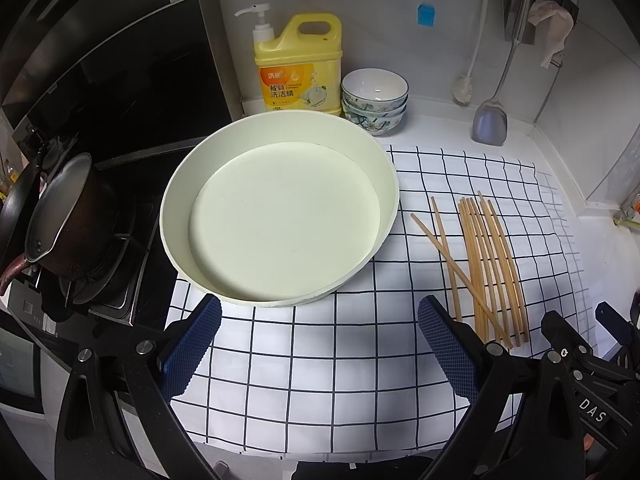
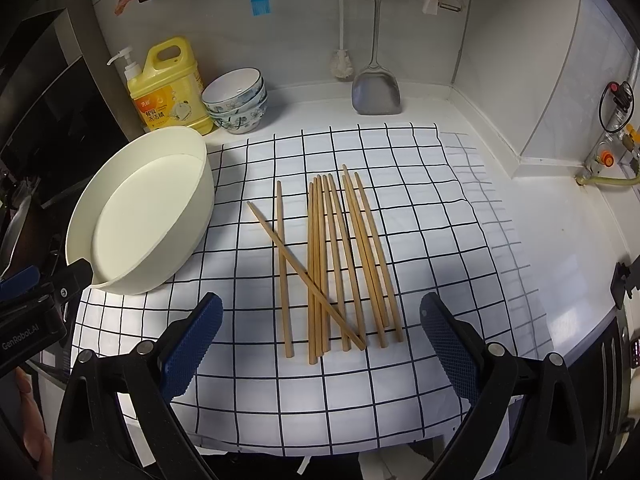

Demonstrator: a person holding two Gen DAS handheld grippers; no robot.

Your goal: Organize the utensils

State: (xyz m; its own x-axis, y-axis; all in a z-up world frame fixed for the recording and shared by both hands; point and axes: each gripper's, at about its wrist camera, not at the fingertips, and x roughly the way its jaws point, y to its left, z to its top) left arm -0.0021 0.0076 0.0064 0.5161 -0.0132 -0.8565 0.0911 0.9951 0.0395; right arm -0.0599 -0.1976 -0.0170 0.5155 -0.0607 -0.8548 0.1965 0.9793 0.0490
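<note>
A home kitchen is shown. A pot (image 1: 68,216) is seen on a gas stove (image 1: 108,280) beside the white counter (image 2: 540,208). A dish soap bottle (image 1: 298,66), stacked bowls (image 1: 374,100) and a hanging spatula (image 2: 376,84) are placed along the wall.

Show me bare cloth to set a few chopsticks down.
Free: the near strip of checked cloth between the open right tongs; also the cloth right of the chopsticks, toward the counter edge. Crowded: the white basin on the left and the chopstick cluster mid-cloth.
</note>
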